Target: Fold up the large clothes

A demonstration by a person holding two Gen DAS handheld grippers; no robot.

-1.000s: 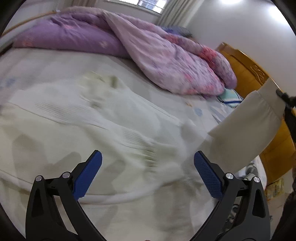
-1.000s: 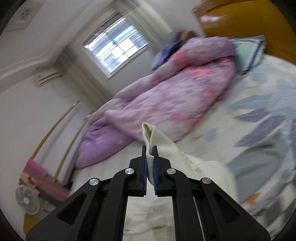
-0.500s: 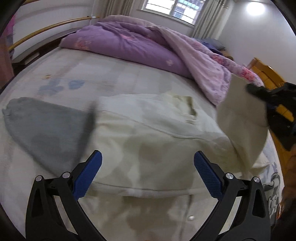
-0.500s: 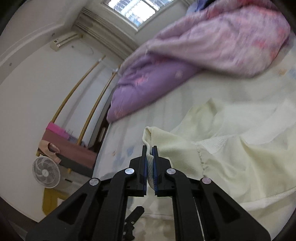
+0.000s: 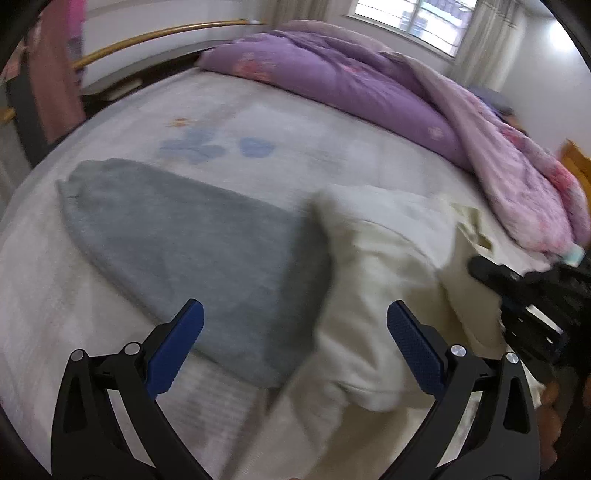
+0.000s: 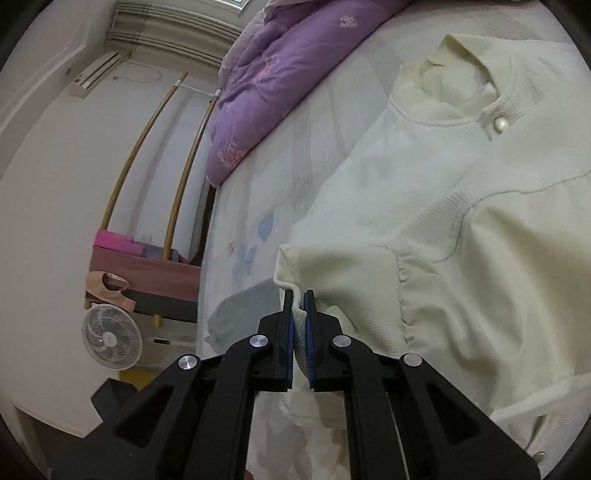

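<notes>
Your right gripper [image 6: 299,295] has carried the cream knit cardigan's sleeve cuff [image 6: 295,258] across its body, clamped; your left gripper [image 5: 295,332] hangs wide apart, so lay the fold flat.

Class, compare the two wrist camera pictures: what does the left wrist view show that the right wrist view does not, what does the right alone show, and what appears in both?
Only the left wrist view shows the open left gripper and the window.

Only the right wrist view shows the white fan, the wall air conditioner, the pearl button at the collar, and the cuff pinched in the right gripper.

Both show the cream garment, the grey cloth, the purple quilt and the bed sheet.
</notes>
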